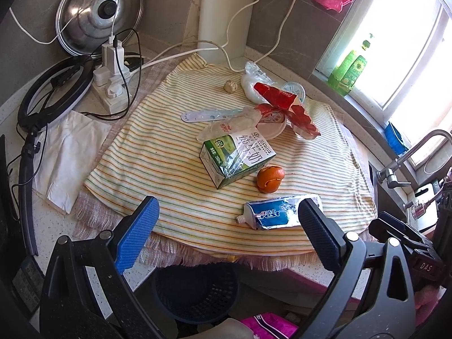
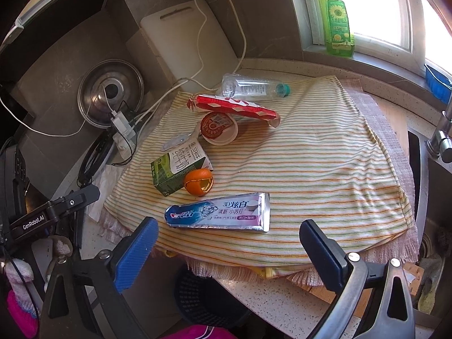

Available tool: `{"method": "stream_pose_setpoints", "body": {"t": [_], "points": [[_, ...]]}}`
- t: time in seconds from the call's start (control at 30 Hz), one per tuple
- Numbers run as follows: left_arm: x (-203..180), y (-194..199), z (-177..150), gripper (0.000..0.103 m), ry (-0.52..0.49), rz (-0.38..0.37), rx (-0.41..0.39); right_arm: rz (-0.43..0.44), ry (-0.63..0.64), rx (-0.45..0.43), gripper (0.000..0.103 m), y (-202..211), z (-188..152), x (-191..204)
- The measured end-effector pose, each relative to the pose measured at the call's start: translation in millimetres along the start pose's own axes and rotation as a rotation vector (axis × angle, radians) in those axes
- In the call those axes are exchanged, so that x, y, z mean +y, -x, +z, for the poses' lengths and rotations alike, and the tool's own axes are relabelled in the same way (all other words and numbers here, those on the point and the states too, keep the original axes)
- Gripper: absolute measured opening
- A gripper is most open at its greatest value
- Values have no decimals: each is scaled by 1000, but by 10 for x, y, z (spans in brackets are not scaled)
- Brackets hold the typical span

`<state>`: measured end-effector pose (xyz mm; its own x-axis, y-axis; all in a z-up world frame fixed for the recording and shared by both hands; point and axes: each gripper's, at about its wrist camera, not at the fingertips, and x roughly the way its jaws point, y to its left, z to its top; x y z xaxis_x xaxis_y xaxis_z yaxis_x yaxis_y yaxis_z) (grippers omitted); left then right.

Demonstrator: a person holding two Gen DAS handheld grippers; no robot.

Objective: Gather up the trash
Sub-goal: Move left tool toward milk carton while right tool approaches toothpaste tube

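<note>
Both my tongs hang spread wide over the near edge of the surface (image 2: 282,296), and neither one grips anything. The left tongs (image 1: 228,226) sit low, and so do the right tongs (image 2: 228,243), both aimed in at the striped cloth (image 2: 325,169) where all the trash lies.

Closest to me is the flattened toothpaste tube (image 2: 219,212), lying flat near the cloth's front edge, cap end to the left. Just behind it sits the orange peel (image 2: 199,182), curled like a cup and touching the milk carton (image 2: 178,166), which lies on its side. Further back there's the small plastic cup (image 2: 220,128) with its foil lid peeled up, a long red wrapper (image 2: 234,106) resting partly over it, and the clear bottle (image 2: 251,87) lying at the far edge. In the left view I also spot a crumpled clear wrapper (image 1: 228,125) draped over the carton top.

Down below the edge, right under my tongs, stands the dark mesh bin (image 1: 197,293). I'd say that's why it's parked there: a short drop from cloth to bin. Nothing is collected yet by the look of it. The tube looks like my easiest first pick, though flat and slippery, so I'd pinch it across its width.
</note>
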<state>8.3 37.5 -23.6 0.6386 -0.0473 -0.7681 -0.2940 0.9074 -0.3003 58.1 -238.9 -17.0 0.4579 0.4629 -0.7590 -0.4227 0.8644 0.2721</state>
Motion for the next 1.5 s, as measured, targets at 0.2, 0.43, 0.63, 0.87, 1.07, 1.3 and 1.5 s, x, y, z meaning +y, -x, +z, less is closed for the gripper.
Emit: {"method": "stream_pose_setpoints", "body": {"t": [0.2,0.43,0.63,0.87,1.07,1.3,1.5], "points": [[129,-97,12,100,13,11,24,-1,39,39,96,-121,-18,23],[189,-203,22,100,-2,17,45,18,71,100,88,-324,-32,32],[140,-291,99,100,-46,-1,56,24,70,131,87,-487,23,5],[10,-422,270,100,-162,-4,66,24,86,137,86,-561,106,17],[-108,-591,372,100,-275,11,97,17,94,126,84,-549,193,-24],[-181,-820,422,100,-403,38,147,39,86,153,83,-576,108,-72],[-198,-1046,536,100,-481,44,188,50,158,217,80,-687,-68,23]]}}
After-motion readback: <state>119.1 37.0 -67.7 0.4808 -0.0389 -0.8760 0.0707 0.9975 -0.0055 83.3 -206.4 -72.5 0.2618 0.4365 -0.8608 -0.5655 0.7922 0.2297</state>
